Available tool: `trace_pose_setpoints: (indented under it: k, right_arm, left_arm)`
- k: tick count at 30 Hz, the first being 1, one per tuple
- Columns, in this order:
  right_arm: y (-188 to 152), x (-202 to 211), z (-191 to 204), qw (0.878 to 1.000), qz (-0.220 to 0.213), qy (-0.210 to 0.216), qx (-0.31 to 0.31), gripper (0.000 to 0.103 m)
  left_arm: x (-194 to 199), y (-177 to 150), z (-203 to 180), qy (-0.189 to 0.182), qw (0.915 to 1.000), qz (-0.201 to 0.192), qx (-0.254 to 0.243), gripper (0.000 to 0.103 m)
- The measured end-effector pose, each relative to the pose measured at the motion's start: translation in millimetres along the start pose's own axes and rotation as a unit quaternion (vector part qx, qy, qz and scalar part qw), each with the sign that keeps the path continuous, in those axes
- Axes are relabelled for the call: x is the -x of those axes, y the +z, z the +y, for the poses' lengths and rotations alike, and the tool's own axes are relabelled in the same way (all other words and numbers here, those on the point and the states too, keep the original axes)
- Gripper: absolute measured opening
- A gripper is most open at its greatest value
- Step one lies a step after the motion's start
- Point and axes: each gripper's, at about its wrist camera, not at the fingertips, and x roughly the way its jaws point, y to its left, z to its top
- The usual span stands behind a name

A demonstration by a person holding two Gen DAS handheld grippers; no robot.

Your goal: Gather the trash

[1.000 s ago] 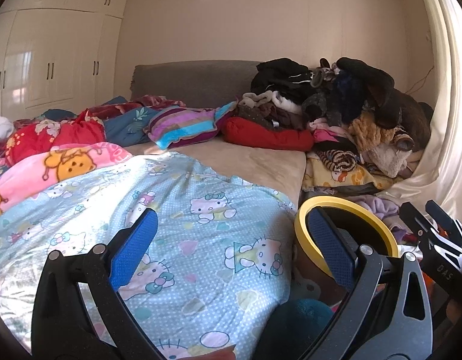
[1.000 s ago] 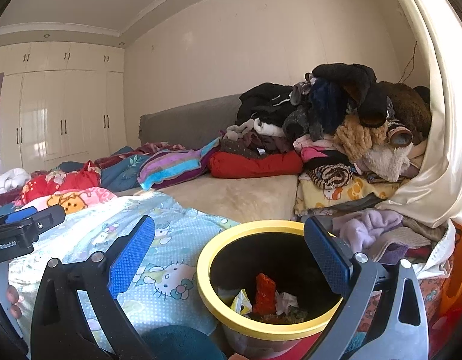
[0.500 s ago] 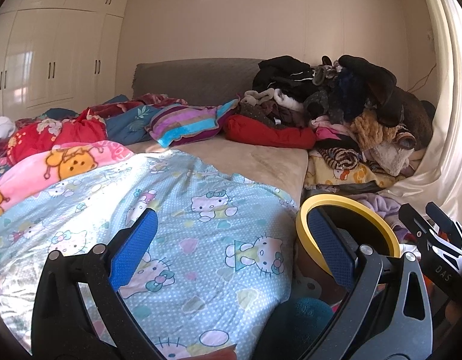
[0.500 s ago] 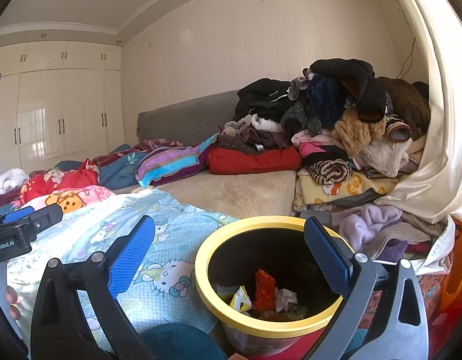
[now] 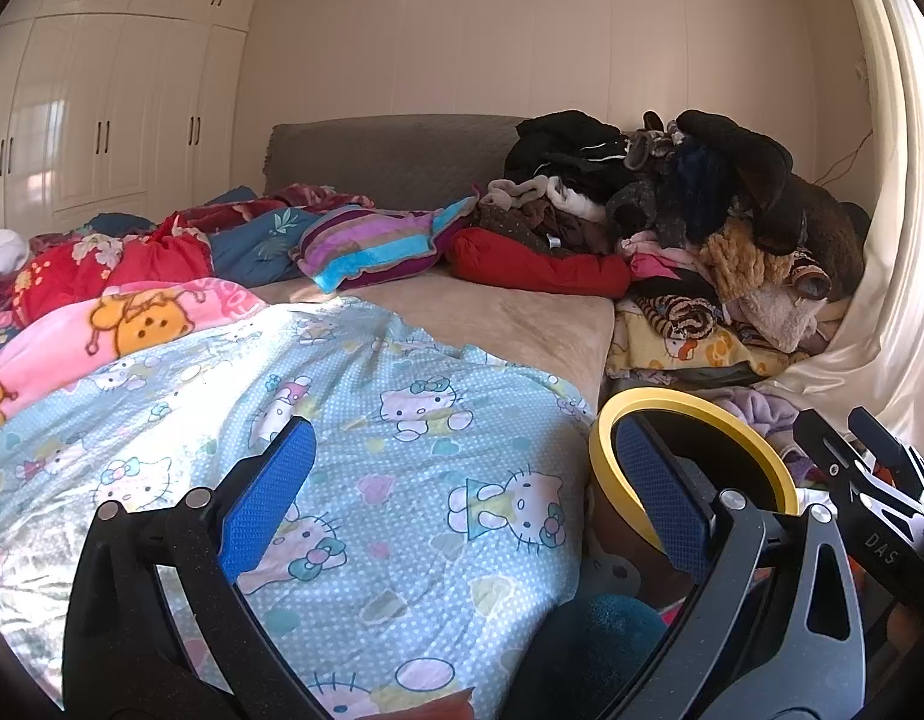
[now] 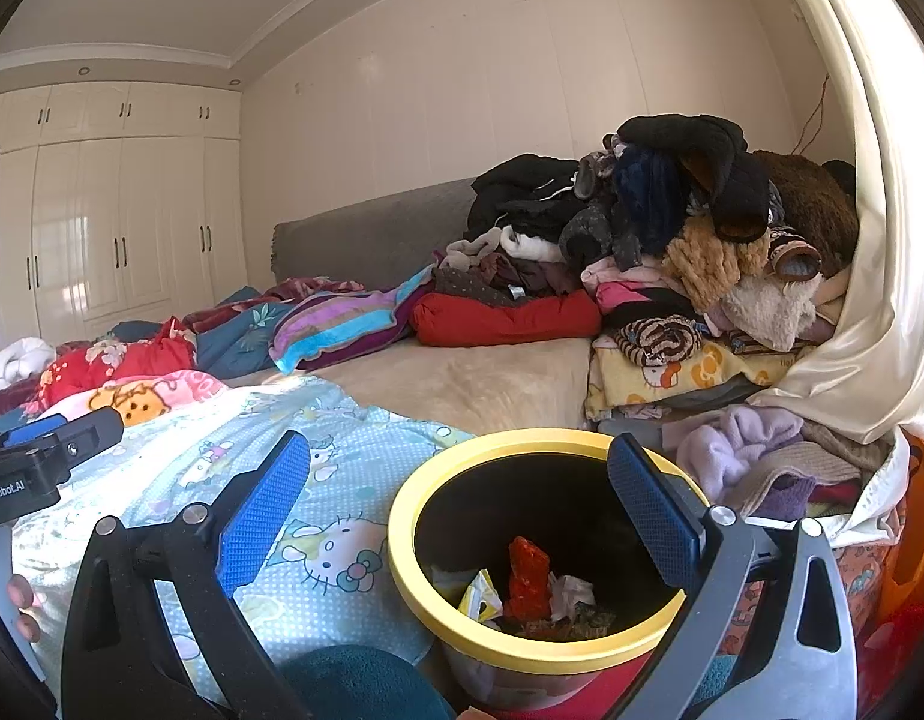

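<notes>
The right gripper (image 6: pixel 456 504) hangs with its blue-padded jaws spread wide and nothing between them, poised just over a yellow-rimmed bin (image 6: pixel 402 546) that stands on the floor against the side of the bed. Inside the bin lies trash: a red wrapper (image 6: pixel 528 576) standing on end, a yellow-and-white packet (image 6: pixel 480 597) beside it and a crumpled white scrap (image 6: pixel 573 591) on its other side. The left gripper (image 5: pixel 462 498) is likewise wide open and empty, held above a light blue cat-print blanket (image 5: pixel 402 480) that drapes over the near edge of the bed; from this view the same bin (image 5: pixel 780 468) sits to the right, partly hidden behind the gripper's right finger. A dark teal fuzzy thing (image 5: pixel 606 630) shows low down between blanket and bin, too cut off to identify. Beyond the blue blanket come a pink blanket with yellow bears (image 5: pixel 132 318), red floral bedding (image 5: pixel 102 264) and a bare stretch of beige mattress (image 5: pixel 492 312). Farther back rest a striped purple pillow (image 5: pixel 372 240) and a red cushion (image 5: pixel 534 270), with a tall heap of clothes (image 5: pixel 702 210) piled on the right, next to a cream curtain (image 5: pixel 900 276). Behind all stands the grey headboard (image 5: pixel 390 150), and white wardrobes (image 5: pixel 102 120) fill the far left wall.
</notes>
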Motion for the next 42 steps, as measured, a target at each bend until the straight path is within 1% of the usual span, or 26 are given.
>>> trace_pose_setpoints:
  k: [31,39,42]
  right_arm:
    - [-1.1,-0.4,-2.0,1.0,0.002,-0.001,0.0,0.097]
    - [-5.5,-1.4,-2.9,1.0,0.006,0.002,-0.004,0.097]
    - [-3.2,-12.2,7.0,0.999,0.029,0.017,0.0,0.097]
  left_arm:
    - [1.5,-3.1,-2.6,-0.002,1.0,-0.004,0.002,0.092]
    - [-4.1,-3.8,-4.3,0.006,0.9999,0.012,0.002,0.092]
    - [-7.0,-2.9,5.0,0.016,0.9995,0.023,0.016,0.092]
